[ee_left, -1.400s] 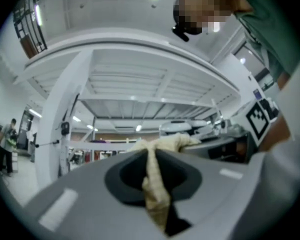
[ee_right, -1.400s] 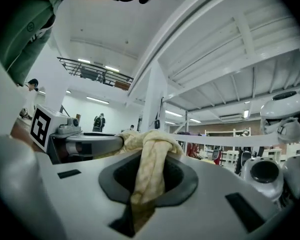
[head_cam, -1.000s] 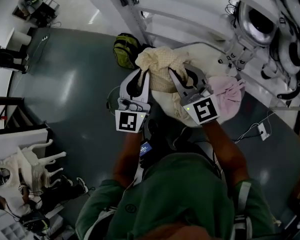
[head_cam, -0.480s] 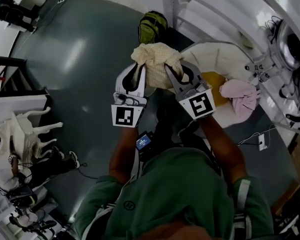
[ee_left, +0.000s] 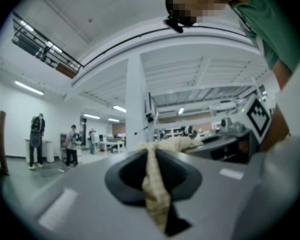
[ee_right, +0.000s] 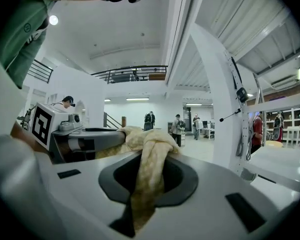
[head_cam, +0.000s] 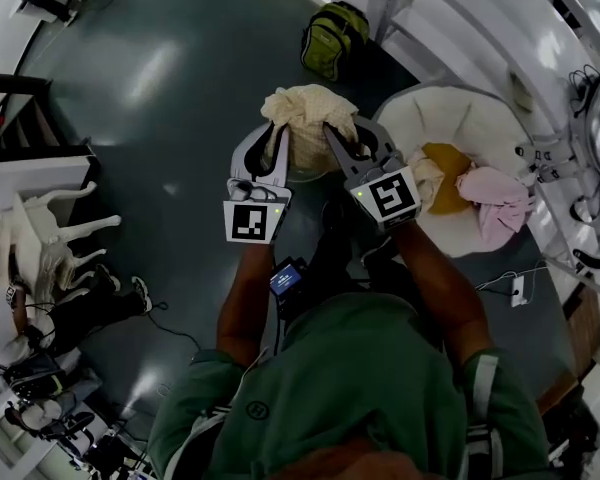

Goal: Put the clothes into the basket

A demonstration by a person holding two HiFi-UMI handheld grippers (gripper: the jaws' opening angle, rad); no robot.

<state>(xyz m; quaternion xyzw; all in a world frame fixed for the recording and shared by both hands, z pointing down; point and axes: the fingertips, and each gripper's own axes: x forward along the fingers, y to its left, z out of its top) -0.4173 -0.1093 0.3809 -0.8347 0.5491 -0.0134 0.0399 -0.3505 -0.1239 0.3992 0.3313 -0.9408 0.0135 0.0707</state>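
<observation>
Gripped at its nine o'clock side by the left gripper [head_cam: 272, 148] and at three o'clock by the right gripper [head_cam: 338, 146], each pinched tight on a fold of one cream cloth [head_cam: 305, 128]. Hangs bunched above the floor, with the basket [head_cam: 460, 113] just beside at three o'clock. Inside that, a yellow garment [head_cam: 446, 163] and a pink garment [head_cam: 500, 203]. Seems light, soft, limp; apt to sag or slide out. Best taken by thick gathered folds, as now.
</observation>
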